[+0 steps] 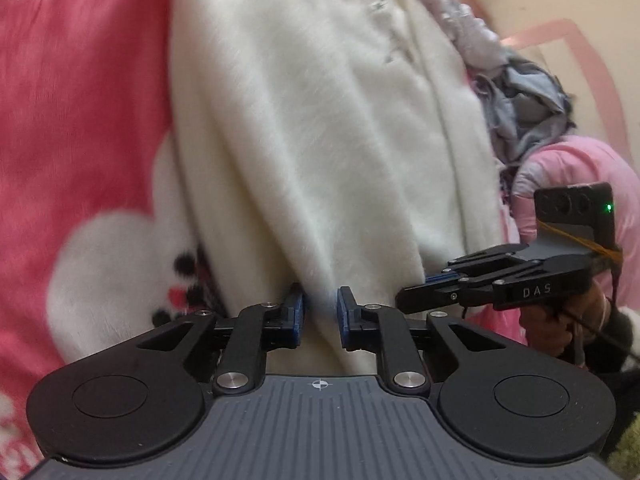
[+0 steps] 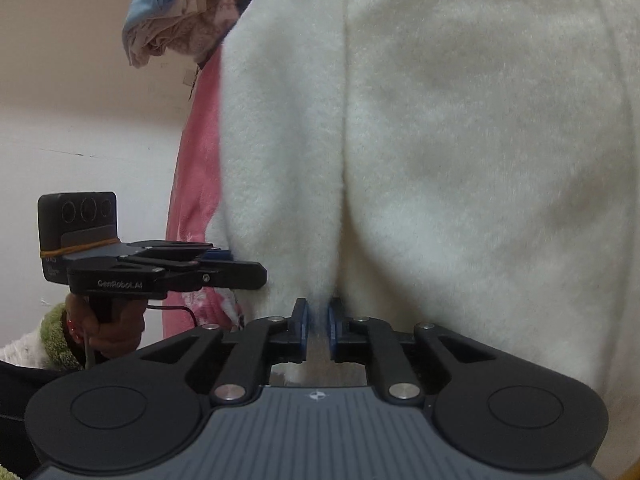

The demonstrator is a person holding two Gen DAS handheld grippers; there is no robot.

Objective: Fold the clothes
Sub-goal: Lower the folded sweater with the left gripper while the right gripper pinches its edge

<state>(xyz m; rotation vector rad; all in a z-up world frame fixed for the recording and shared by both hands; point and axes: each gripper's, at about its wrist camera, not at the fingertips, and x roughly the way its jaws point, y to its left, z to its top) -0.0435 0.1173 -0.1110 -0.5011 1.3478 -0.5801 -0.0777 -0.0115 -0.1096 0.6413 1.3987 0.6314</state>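
The left tool (image 1: 321, 312) had its blue pads pinched on a bunched fold of the white fleece garment (image 1: 320, 128), and the right tool (image 2: 318, 322) was clamped the same way on another fold of the same garment (image 2: 440, 140). The two grips sat close together, the right tool showing at about 3 o'clock in the left wrist view, the left at 9 o'clock in the right wrist view.

The fleece looked thick and slippery (my judgement only), so a shallow pinch might have slid off once the weight hung from it. With both grips so near, the garment could also have sagged into a bundle instead of spreading for a fold.

It ran away from the tools toward 12 o'clock over a pink blanket (image 1: 80, 100) with a white cartoon print. A heap of other clothes (image 1: 520, 108) lay near 2 o'clock.

The garment's far edges, sleeves and hem were cut off or blurred, so which part each tool held could not be told. What carried the blanket was hidden.
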